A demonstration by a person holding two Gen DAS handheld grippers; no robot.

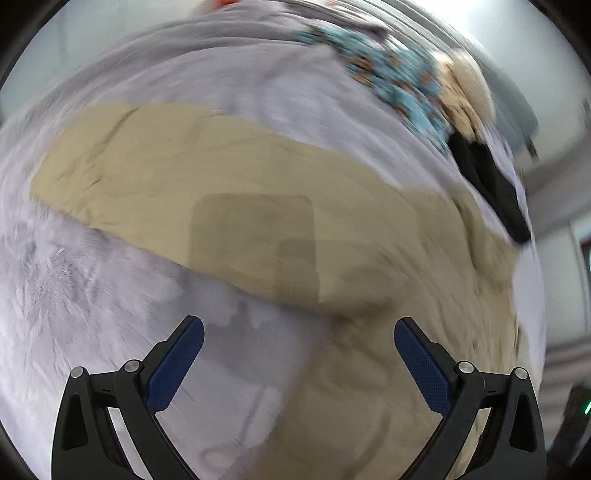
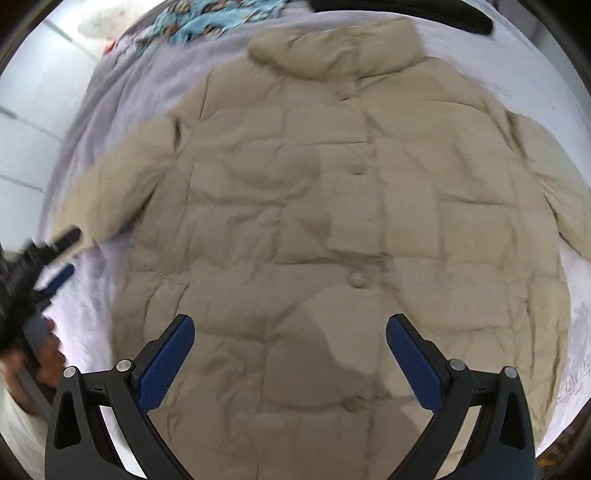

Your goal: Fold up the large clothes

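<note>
The beige puffer coat [image 2: 314, 221] lies spread front-up on the bed [image 2: 517, 85]. Both grippers, left gripper [image 1: 299, 354] and right gripper [image 2: 290, 350], hover above the coat, spread wide and empty. Slippery padded fabric could slide from a shallow pinch.

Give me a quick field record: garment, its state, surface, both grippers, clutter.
garment: beige puffer coat
state: spread flat, front up, buttoned, both sleeves out, no fold yet
surface: pale lilac fuzzy blanket
left gripper: open, holding nothing, near the coat's sleeve
right gripper: open, holding nothing, over the coat's lower front
clutter: blue patterned cloth and black garment beyond the collar
</note>
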